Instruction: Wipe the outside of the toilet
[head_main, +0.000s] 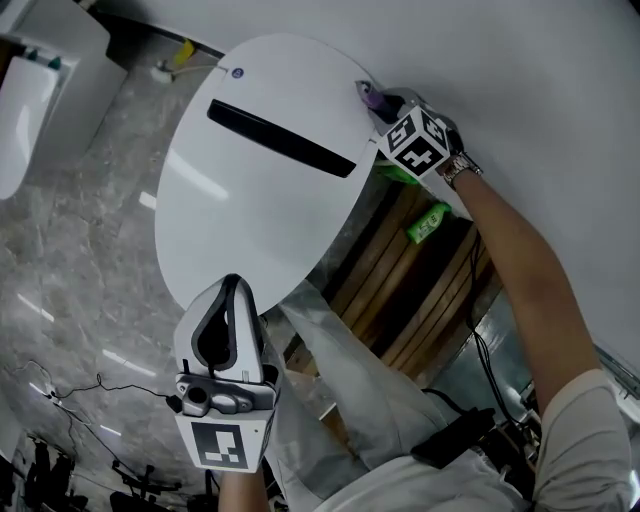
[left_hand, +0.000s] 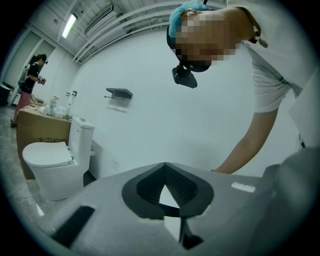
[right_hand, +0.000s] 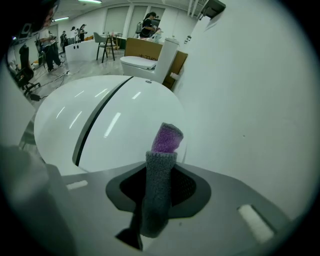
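White wall (head_main: 560, 80) and grey marbled floor (head_main: 90, 250) surround the toilet (head_main: 250, 210). At the toilet's near edge the left gripper (head_main: 232, 283) has its jaws together, empty. The right gripper (head_main: 378, 100) is at the toilet's back by the wall, clamped on a grey-and-purple cloth (right_hand: 160, 180).

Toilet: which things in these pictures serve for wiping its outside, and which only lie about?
For the job:
- toilet
- cloth, gripped in the right tool

Lying about:
- green item on the planks
- cables on the floor
- second toilet
- box
- left tool, shut and empty
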